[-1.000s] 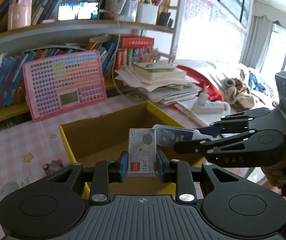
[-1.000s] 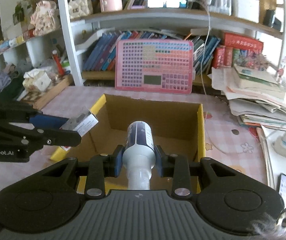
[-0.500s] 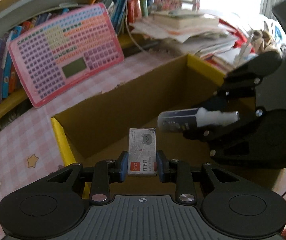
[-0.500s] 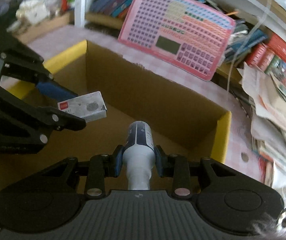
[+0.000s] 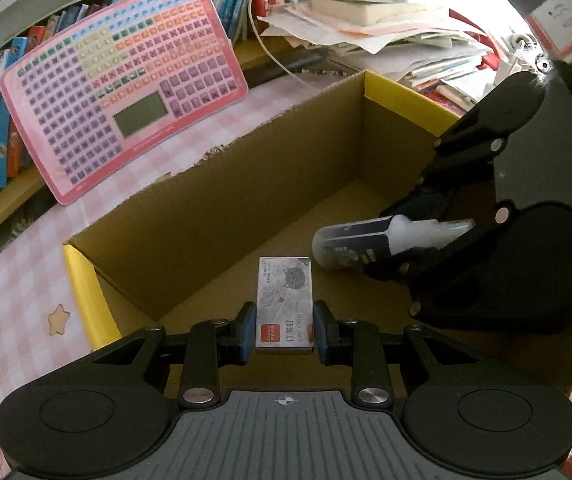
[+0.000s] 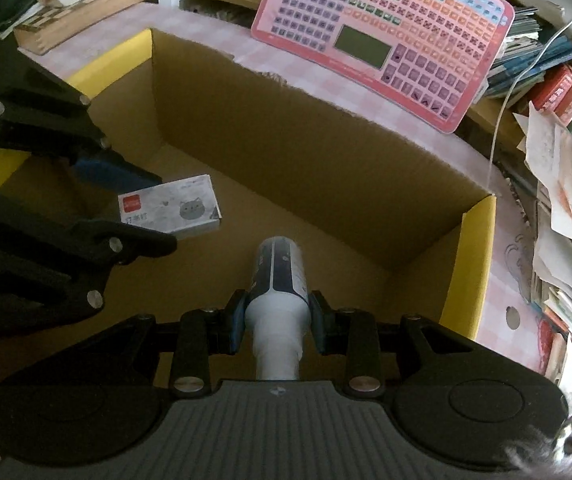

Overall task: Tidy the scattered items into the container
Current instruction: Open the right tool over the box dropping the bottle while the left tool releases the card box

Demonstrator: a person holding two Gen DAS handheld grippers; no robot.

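Tilting steeply into the box point(image 5: 222, 184), left tool point(image 5: 285, 332) clamps a carton point(image 5: 285, 304), right tool point(image 6: 277, 322) a bottle point(image 6: 280, 280).

I see a table covered with a pink-and-white checked cloth point(image 5: 26, 280) printed with small stars and flowers. On it sits an open brown cardboard box with yellow-faced side flaps point(image 5: 222, 184), its floor bare cardboard. Behind the box's far wall a pink plastic toy keyboard tablet with rows of coloured keys and a small grey screen point(image 5: 122, 92) stands tilted on the cloth, leaning back against the bookshelf at the table's far edge. Towards the far right corner a loose heap of papers and books point(image 5: 370, 28) rests on the table. In the right wrist view a flat wooden chequered box point(image 6: 82, 12) lies near the far left corner.
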